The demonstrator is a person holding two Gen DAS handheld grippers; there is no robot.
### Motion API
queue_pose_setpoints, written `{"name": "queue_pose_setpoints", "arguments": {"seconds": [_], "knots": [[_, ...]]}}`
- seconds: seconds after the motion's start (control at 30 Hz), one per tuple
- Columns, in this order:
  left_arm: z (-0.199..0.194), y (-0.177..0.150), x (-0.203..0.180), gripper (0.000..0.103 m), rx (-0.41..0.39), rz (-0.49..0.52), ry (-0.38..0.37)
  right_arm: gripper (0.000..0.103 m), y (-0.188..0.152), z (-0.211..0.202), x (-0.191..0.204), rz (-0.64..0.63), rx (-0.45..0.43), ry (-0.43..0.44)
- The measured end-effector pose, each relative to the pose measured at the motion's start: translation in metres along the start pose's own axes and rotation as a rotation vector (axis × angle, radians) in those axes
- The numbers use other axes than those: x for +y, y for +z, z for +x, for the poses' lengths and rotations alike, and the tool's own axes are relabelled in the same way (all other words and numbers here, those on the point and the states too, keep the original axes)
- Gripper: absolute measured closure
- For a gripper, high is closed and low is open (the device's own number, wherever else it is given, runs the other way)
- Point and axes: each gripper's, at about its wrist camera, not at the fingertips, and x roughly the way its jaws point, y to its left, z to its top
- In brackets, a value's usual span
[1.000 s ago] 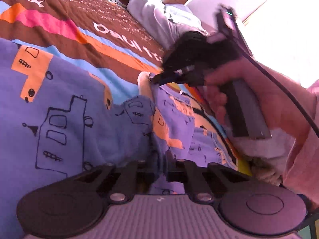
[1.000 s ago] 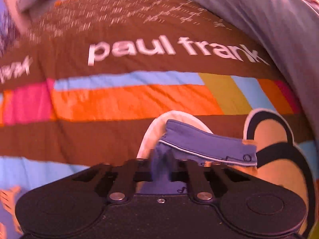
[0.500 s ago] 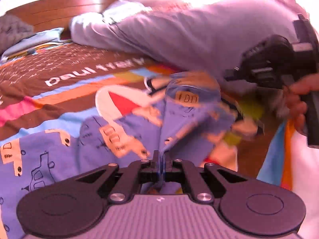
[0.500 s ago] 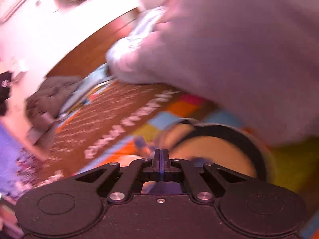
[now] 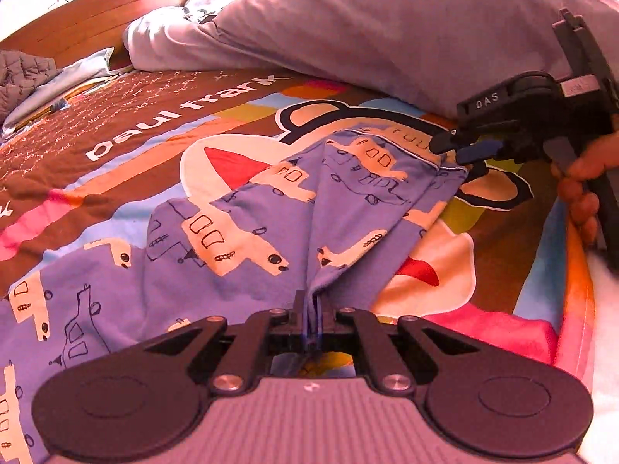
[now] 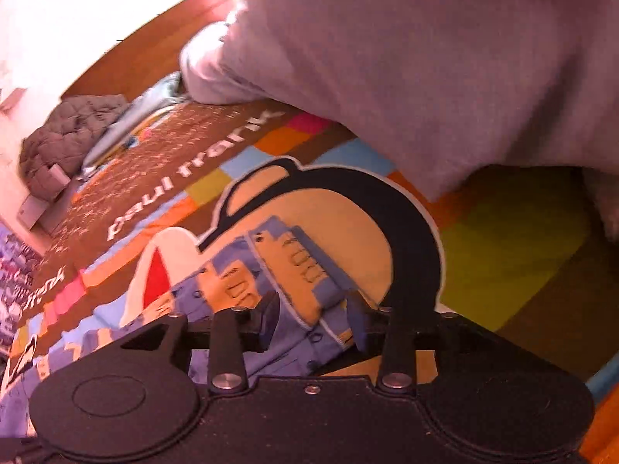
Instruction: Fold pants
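Observation:
The blue-violet pants (image 5: 247, 216), printed with orange vehicles, lie spread on the colourful bedspread (image 5: 162, 116). My left gripper (image 5: 311, 309) is shut on a pinched fold of them, and the cloth fans out from its tips. In the left wrist view my right gripper (image 5: 452, 147) sits at the pants' far corner, held by a hand (image 5: 580, 189). In the right wrist view the right gripper (image 6: 313, 313) has its jaws opening. The pants' hemmed edge (image 6: 298, 270) lies loose between the fingers (image 6: 271, 309), which do not press on it.
A bulky grey duvet (image 5: 387, 31) is heaped along the bed's far side, close behind the pants' corner. A wooden headboard (image 5: 96, 19) and a grey quilted bundle (image 6: 69, 131) sit at the bed's head. The bed's edge runs at the right (image 5: 580, 309).
Both grippers have swung the pants across the bed toward the duvet. The right gripper, shut on the hem before, now has its jaws apart and the hem rests on the bedspread.

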Motion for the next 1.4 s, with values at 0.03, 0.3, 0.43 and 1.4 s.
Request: {"name": "queue_pose_setpoints", "arguments": {"seconds": [0.03, 0.3, 0.43, 1.4], "knots": [[0.000, 0.000, -0.001, 0.100, 0.001, 0.000, 0.002, 0.063, 0.000, 0.003, -0.003, 0.018, 0.005, 0.002], [-0.006, 0.002, -0.001, 0.100, -0.020, -0.029, 0.021, 0.092, 0.006, 0.019, -0.015, 0.118, 0.009, 0.026], [-0.014, 0.002, -0.001, 0.100, -0.058, -0.054, 0.011, 0.097, 0.004, -0.001, -0.013, 0.064, -0.077, 0.001], [-0.127, -0.047, 0.219, 0.014, -0.114, -0.519, 0.362, 0.001, -0.030, -0.027, 0.066, -0.377, -0.183, 0.140]]}}
